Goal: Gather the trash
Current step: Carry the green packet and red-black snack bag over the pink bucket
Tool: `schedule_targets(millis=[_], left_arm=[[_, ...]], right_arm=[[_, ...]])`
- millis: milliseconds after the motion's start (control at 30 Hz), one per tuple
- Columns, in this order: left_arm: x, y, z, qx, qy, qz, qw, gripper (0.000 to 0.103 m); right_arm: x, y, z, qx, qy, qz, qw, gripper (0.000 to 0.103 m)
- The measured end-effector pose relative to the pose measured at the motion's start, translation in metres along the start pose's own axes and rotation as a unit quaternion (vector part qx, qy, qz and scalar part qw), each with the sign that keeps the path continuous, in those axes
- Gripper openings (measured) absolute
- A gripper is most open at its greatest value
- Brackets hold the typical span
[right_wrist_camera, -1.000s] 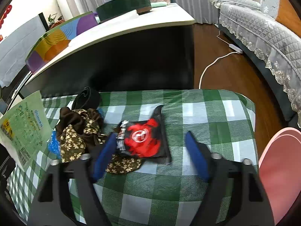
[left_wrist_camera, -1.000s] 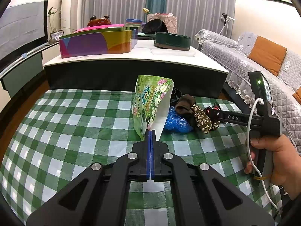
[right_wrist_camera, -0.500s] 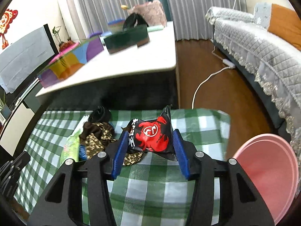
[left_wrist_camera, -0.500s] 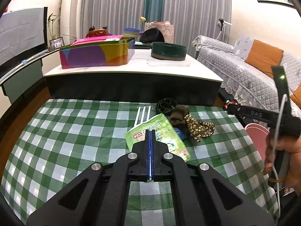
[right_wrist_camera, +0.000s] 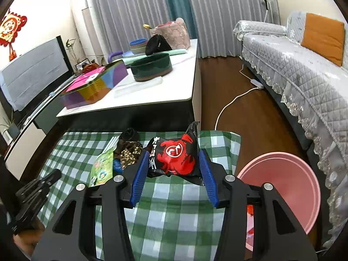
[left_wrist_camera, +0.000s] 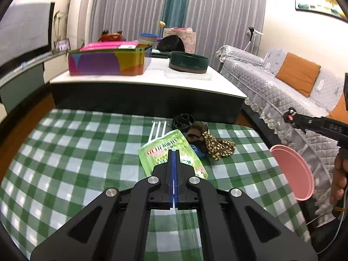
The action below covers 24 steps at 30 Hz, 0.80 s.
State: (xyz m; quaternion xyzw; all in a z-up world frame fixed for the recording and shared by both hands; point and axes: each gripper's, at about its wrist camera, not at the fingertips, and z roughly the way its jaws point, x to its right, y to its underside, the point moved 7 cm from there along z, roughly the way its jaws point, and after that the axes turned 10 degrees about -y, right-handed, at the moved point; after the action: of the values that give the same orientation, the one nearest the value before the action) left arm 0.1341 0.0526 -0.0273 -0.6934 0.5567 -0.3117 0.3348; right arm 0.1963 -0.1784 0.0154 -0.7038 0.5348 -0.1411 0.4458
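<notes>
My left gripper (left_wrist_camera: pixel 174 152) is shut on a green snack bag (left_wrist_camera: pixel 171 155), held low over the green checked tablecloth (left_wrist_camera: pixel 87 152). My right gripper (right_wrist_camera: pixel 174 158) is shut on a black and red snack packet (right_wrist_camera: pixel 174 154) and holds it above the table's right end. It shows in the left wrist view (left_wrist_camera: pixel 291 117) too, raised over a pink bin (left_wrist_camera: pixel 292 171). The bin (right_wrist_camera: pixel 280 187) stands on the floor right of the table. The green bag also shows in the right wrist view (right_wrist_camera: pixel 101 167).
A brown patterned cloth (left_wrist_camera: pixel 208 141), a blue wrapper (left_wrist_camera: pixel 196 149), a black ring (left_wrist_camera: pixel 182 120) and white straws (left_wrist_camera: pixel 158 129) lie at the far table edge. Behind stands a white table (left_wrist_camera: pixel 152 78) with boxes. A grey sofa (right_wrist_camera: pixel 304 65) runs along the right.
My right gripper closed on the black and red packet and lifted it up and right toward the bin. My left gripper pulled the green bag from upright down to lying flat, nearer me.
</notes>
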Motion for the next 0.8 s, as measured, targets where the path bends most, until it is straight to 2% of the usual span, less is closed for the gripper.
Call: schedule_targets(millis=[133,233,300,367,467,667,800], left_arm=[[0.010,0.016,0.008,-0.032,0.031,0.016,0.9989,0.000],[0.018,0.033,0.020,-0.057,0.030,0.040,0.9971,0.001],[0.022,0.044,0.031,-0.072,0.015,0.064,0.9952,0.012],[0.024,0.050,0.040,-0.080,0.000,0.080,0.9935,0.047],[0.028,0.055,0.054,-0.090,-0.018,0.100,0.9907,0.051],[0.031,0.060,0.082,-0.119,-0.066,0.135,0.9815,0.051],[0.028,0.050,0.085,-0.104,-0.088,0.134,0.9815,0.050]], right_arm=[[-0.006,-0.007,-0.021,0.004,-0.003,-0.025,1.000,0.048],[-0.003,-0.003,-0.029,0.016,-0.015,-0.015,1.000,0.048],[0.002,0.004,-0.028,0.019,-0.023,0.000,1.000,0.048],[0.008,0.009,-0.023,0.019,-0.030,0.015,0.999,0.048],[0.016,0.011,-0.017,0.018,-0.031,0.012,0.999,0.048],[0.033,0.015,-0.006,0.012,-0.031,0.016,0.999,0.048],[0.039,0.015,0.000,0.010,-0.027,0.008,1.000,0.048]])
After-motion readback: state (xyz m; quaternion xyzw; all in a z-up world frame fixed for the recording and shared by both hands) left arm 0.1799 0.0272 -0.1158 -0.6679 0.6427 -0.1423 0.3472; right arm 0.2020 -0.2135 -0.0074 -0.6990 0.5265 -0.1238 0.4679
